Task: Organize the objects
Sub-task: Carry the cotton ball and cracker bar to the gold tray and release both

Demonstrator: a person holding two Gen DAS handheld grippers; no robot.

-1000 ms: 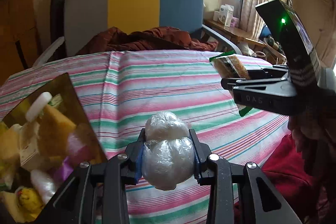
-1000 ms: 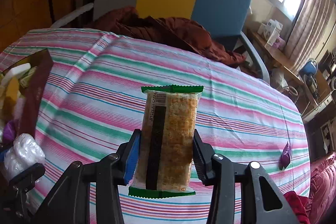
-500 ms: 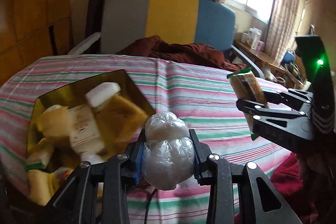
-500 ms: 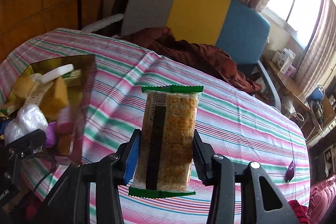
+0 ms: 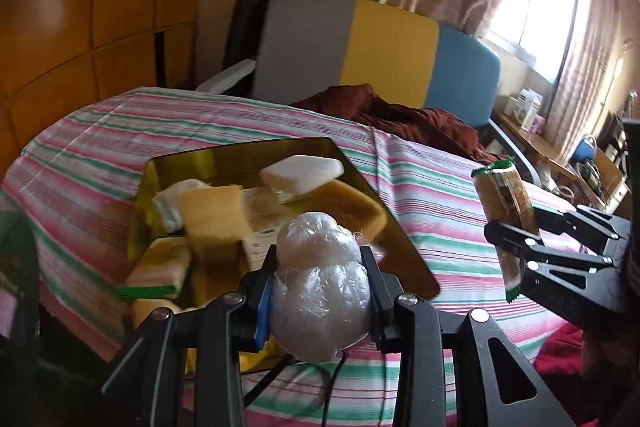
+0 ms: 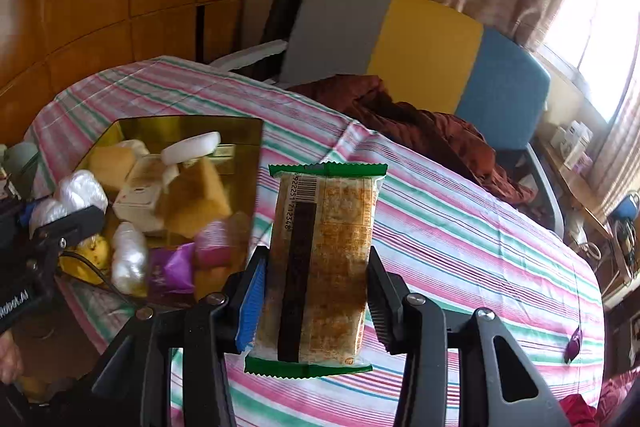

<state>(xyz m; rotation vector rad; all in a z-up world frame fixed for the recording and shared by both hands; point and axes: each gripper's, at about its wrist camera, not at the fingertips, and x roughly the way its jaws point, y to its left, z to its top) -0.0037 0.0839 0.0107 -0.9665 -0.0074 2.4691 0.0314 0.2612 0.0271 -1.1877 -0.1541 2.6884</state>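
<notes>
My left gripper [image 5: 320, 291] is shut on a clear plastic-wrapped white bundle [image 5: 320, 283], held just in front of a shiny gold tray [image 5: 400, 243] full of packets, sponge-like cakes and a white bar. My right gripper [image 6: 316, 287] is shut on a green-edged cracker packet [image 6: 320, 263], upright, held above the striped tablecloth to the right of the tray [image 6: 248, 167]. The right gripper also shows in the left wrist view [image 5: 516, 247], and the left gripper shows in the right wrist view [image 6: 60, 215], beside the tray.
A pink, green and white striped cloth [image 6: 460, 227] covers the table. A small purple wrapped sweet [image 6: 574, 341] lies near its right edge. A grey, yellow and blue chair [image 5: 384, 47] with dark red cloth [image 5: 400, 115] stands behind. A wooden wall is on the left.
Both grippers have moved left with their loads. The gold tray has come from the left edge of both views to near the middle.
</notes>
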